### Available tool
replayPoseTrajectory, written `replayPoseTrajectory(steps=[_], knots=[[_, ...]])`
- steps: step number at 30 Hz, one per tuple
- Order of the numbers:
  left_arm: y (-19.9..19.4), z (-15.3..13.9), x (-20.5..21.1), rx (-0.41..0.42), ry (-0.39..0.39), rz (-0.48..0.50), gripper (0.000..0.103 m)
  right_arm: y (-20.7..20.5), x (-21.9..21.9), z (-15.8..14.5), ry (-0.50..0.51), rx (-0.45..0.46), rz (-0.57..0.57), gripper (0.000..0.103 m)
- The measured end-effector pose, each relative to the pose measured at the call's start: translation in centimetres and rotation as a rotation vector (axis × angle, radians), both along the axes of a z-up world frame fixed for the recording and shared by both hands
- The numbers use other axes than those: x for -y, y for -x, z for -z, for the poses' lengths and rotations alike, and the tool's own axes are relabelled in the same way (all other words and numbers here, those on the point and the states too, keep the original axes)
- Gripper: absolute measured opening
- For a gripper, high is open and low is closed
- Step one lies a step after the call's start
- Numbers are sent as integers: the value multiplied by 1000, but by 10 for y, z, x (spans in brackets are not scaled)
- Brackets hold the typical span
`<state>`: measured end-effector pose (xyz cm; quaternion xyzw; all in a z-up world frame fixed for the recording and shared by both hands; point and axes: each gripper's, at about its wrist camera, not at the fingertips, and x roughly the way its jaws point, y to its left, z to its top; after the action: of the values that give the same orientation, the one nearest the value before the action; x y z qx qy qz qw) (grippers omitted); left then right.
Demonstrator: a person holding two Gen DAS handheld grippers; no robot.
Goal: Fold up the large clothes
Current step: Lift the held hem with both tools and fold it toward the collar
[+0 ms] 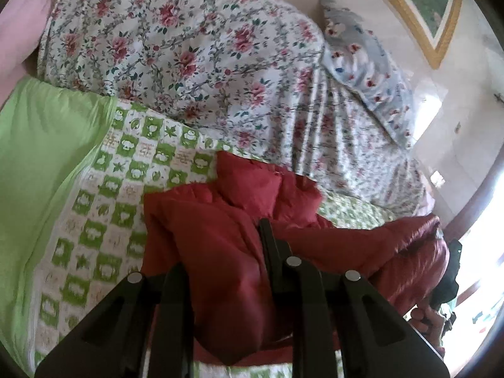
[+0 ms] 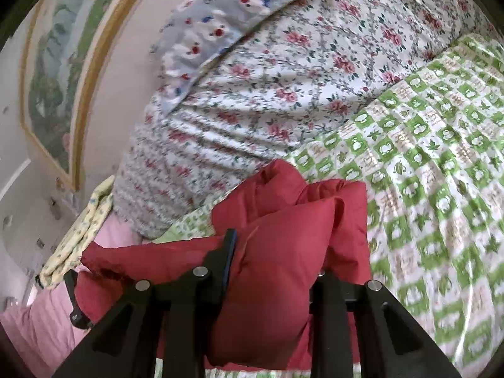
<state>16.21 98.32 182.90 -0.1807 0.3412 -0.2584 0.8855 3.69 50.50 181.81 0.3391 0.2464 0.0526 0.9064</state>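
Left wrist view: 2 grippers are clutching a red puffy jacket (image 1: 220, 220) above a green checked bedspread (image 1: 104, 189).
Left gripper (image 1: 226, 271) and right gripper (image 2: 274, 271) are each pinching a bunched fold.

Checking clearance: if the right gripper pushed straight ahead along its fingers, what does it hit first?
The red padded garment already bunched between the right gripper fingers. Past it, probably the green checked bedspread, then the floral quilt; depth is unclear.

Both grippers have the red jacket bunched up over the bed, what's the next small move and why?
Probably carry the red jacket forward and lay it flat on the green checked quilt: both the left gripper and the right gripper hold puffy folds, still bunched.
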Motion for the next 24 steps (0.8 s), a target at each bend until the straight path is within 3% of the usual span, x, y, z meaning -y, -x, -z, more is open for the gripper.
replayPoseTrajectory(steps=[7, 15, 24], knots=[[-67, 35, 23, -55, -52, -51, 17, -61, 23, 35, -49, -59, 78, 30], [-127, 74, 38, -154, -34, -57, 19, -107, 36, 69, -90, -85, 142, 30], [-147, 76, 31, -201, -2, -31, 23, -141, 48, 94, -112, -113, 197, 30]])
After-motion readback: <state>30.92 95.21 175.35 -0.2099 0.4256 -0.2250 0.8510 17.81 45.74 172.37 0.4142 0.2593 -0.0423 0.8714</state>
